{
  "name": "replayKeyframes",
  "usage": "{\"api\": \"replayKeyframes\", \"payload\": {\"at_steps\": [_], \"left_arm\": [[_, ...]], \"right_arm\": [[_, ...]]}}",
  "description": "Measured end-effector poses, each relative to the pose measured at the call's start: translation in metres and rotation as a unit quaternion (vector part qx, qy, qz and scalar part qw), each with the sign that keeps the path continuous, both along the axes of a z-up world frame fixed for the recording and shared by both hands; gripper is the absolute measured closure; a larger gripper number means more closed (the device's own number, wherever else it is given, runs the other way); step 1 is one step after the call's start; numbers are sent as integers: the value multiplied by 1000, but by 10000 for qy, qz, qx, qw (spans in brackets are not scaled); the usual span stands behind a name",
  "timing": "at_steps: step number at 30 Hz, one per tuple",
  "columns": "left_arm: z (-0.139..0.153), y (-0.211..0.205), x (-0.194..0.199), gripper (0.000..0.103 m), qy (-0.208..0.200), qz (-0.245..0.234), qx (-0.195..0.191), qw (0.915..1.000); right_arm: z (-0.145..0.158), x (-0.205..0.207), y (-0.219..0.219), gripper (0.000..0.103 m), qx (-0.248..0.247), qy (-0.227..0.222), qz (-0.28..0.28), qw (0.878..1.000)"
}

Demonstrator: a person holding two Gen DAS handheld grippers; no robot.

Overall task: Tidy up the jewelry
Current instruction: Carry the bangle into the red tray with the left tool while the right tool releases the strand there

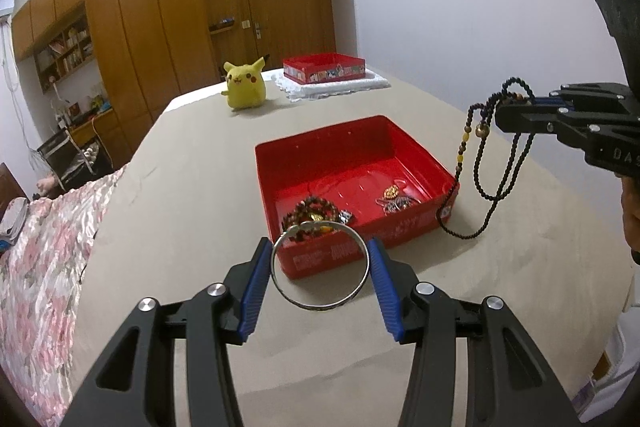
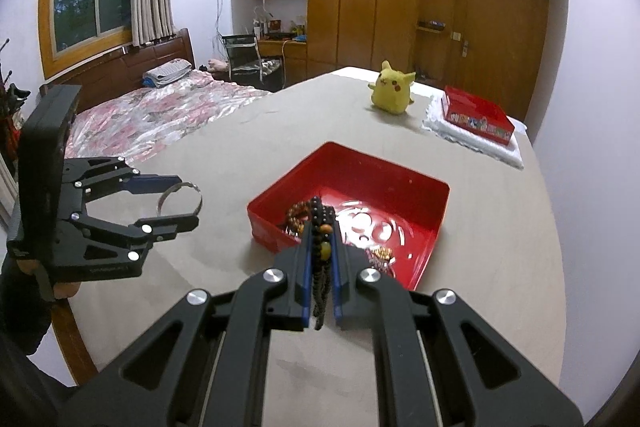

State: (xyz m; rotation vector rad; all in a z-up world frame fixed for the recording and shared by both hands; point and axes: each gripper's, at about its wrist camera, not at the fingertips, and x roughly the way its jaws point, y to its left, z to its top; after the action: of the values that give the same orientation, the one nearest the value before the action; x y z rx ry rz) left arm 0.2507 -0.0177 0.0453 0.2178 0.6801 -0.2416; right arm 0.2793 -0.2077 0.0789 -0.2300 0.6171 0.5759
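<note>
Left gripper (image 1: 320,259): pads spread wide, pressed against both sides of a silver bangle (image 1: 320,265), holding it in the air just in front of the near wall of the red tray (image 1: 344,255); also seen from the side (image 2: 178,201).
Silver bangle: thin, shiny metal ring, an open round hoop; in the right wrist view (image 2: 179,198) it sits between the two fingers.
Right gripper (image 2: 322,267): narrow, clamped on a dark bead necklace (image 2: 320,251); seen too at the right edge (image 1: 504,115).
Dark bead necklace: long strand of small dark beads with a few yellow and brown ones, hanging in loops (image 1: 486,187) just beside the tray's right wall.
Red tray: square, open-topped, on the beige table (image 1: 180,187); holds a brown bead bracelet (image 1: 310,213) and small gold and silver pieces (image 1: 396,201).
Far end of table: yellow plush toy (image 1: 244,85), red tin (image 1: 324,67) on a white cloth (image 1: 344,87).
</note>
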Motion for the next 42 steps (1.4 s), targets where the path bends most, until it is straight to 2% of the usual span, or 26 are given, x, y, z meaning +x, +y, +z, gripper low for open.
{"api": "replayKeyframes", "payload": {"at_steps": [17,26,30,38,42], "left_arm": [[15,-2,46,54,-101,-51,81,9999],[16,0,65,54,-105,-57,79,9999],[12,2,80,54,-28,-46,56,10000],[-17,1,130,54,406,1,-66,9992],[-35,-5,147,54,604,-49,-89,9981]], "right_arm": [[38,40,11,97,-22,-264,-10,9996],[38,64,11,97,4,-204,-117,9997],[25,82,11,97,-28,-31,-207,9998],[-42,135,11,97,-162,773,-455,9958],[-70,150,13,97,-305,1020,-504,9930]]}}
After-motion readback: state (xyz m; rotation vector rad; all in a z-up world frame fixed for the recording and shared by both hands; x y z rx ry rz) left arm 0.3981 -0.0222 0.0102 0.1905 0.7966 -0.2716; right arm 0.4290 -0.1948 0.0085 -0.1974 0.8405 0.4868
